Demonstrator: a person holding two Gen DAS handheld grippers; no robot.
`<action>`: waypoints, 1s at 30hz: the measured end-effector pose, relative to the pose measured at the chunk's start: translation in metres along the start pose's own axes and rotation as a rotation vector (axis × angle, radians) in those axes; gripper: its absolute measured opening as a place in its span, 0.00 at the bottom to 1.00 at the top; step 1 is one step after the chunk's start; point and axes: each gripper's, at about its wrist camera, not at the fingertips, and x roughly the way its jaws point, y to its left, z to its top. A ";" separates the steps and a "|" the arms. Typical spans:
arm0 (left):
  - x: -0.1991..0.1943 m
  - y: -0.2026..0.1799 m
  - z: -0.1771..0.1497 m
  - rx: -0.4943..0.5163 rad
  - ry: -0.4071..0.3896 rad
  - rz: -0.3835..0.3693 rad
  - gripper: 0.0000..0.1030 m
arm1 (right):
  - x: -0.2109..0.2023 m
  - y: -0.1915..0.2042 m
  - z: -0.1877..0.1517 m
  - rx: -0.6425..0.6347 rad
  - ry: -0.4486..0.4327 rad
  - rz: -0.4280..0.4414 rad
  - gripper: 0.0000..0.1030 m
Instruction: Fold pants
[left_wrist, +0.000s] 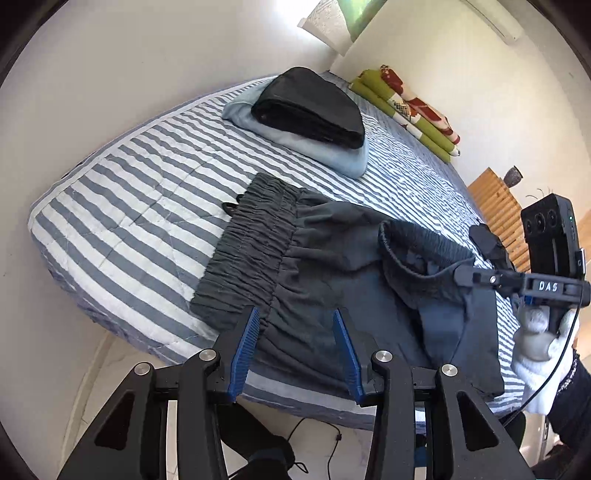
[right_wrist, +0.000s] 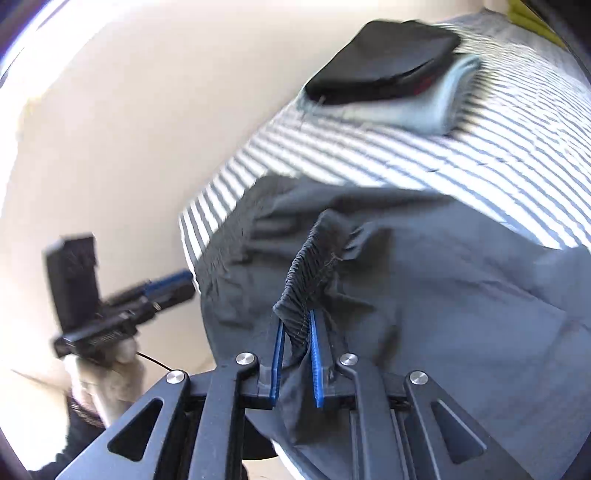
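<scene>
Dark grey pants (left_wrist: 332, 273) lie on the striped bed, their gathered elastic waistband (left_wrist: 251, 247) at the left. My left gripper (left_wrist: 297, 317) hangs open just above the fabric near the waistband, nothing between its blue pads. My right gripper (right_wrist: 297, 317) is shut on a ribbed cuff of the pants (right_wrist: 306, 273), lifted off the cloth. From the left wrist view the right gripper (left_wrist: 467, 275) holds that cuff (left_wrist: 417, 254) up at the right. The left gripper (right_wrist: 177, 284) shows blurred at the left of the right wrist view.
A folded black garment (left_wrist: 310, 107) rests on a folded light blue one (left_wrist: 332, 151) further up the bed (left_wrist: 122, 206). Green and red bedding (left_wrist: 410, 107) lies by the far wall. A wooden slatted piece (left_wrist: 498, 214) stands at the right. A cable (left_wrist: 325, 439) runs on the floor.
</scene>
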 end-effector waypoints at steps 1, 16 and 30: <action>0.004 -0.005 0.000 0.014 0.009 0.001 0.43 | -0.014 -0.009 -0.001 0.025 -0.020 0.014 0.11; 0.041 -0.066 -0.006 0.138 0.101 -0.020 0.43 | -0.132 -0.073 -0.025 0.137 -0.178 0.000 0.10; 0.141 -0.172 -0.009 0.276 0.305 -0.114 0.59 | -0.234 -0.109 -0.048 0.228 -0.359 -0.017 0.10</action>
